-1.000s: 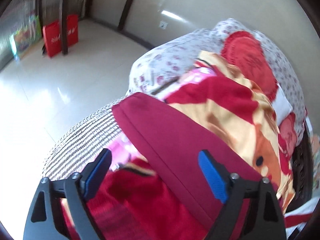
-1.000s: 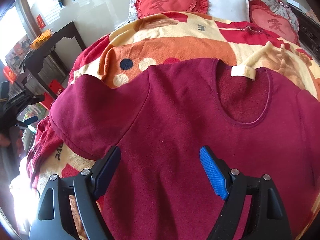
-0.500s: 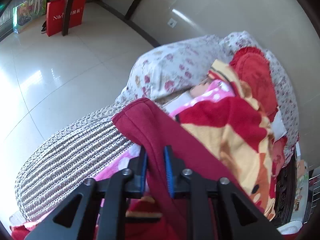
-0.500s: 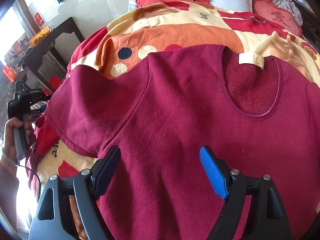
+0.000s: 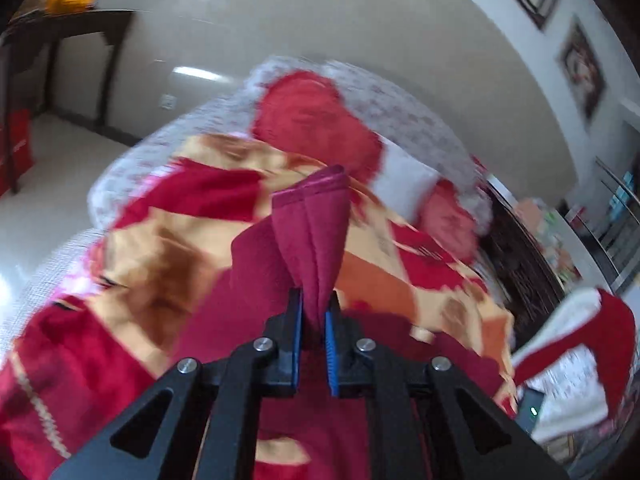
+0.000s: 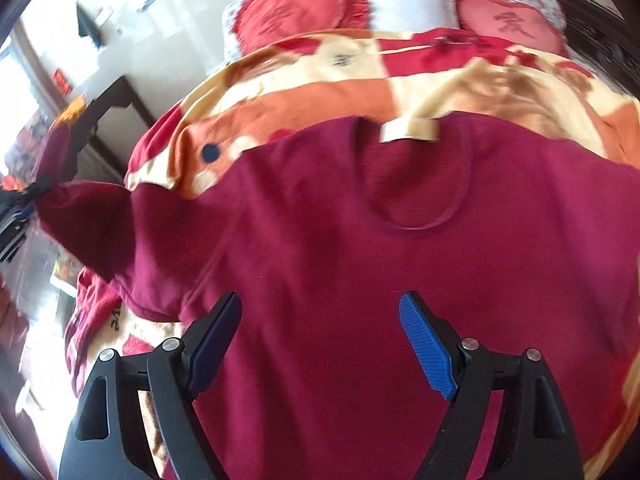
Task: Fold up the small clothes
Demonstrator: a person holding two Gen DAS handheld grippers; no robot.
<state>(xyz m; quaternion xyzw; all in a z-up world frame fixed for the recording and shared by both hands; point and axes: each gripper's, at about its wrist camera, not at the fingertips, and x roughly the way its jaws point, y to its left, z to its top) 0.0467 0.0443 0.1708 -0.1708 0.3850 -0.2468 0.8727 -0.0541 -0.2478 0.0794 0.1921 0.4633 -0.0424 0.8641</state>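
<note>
Left wrist view, nearest first: left gripper (image 5: pixel 314 320) at 6 o'clock, jaws clamped tight on the sleeve (image 5: pixel 310 236) of the maroon shirt (image 6: pixel 360 280), blue pads pressing a bunched fold of cloth between them. Sleeve end rising from the pads toward 12 o'clock, hem doubled over at its top, lifted off the bedding. Beneath and around it, a red, orange and cream blanket (image 5: pixel 168 248), blurred. Farther, at 12 o'clock, a red cushion (image 5: pixel 312 128) against a floral bed cover (image 5: pixel 400 108), a white pillow (image 5: pixel 404 184) just beside it at 1 o'clock. Farthest, a dark table (image 5: pixel 80 40) at 10 o'clock and 2 framed pictures (image 5: pixel 580 68) on the wall at 2 o'clock.

Right wrist view, nearest first: right gripper (image 6: pixel 320 340) at 6 o'clock, jaws spread wide, nothing between the pads, hovering above the shirt's chest. Shirt lying flat, front up, filling the centre, neckline with a white label (image 6: pixel 408 132) at 12 o'clock. At 9 o'clock, the sleeve pulled up and out into a peak, pinched by the other gripper at the frame edge. Beyond the collar, the blanket, then 2 red cushions with the white pillow between them at 12 o'clock.
</note>
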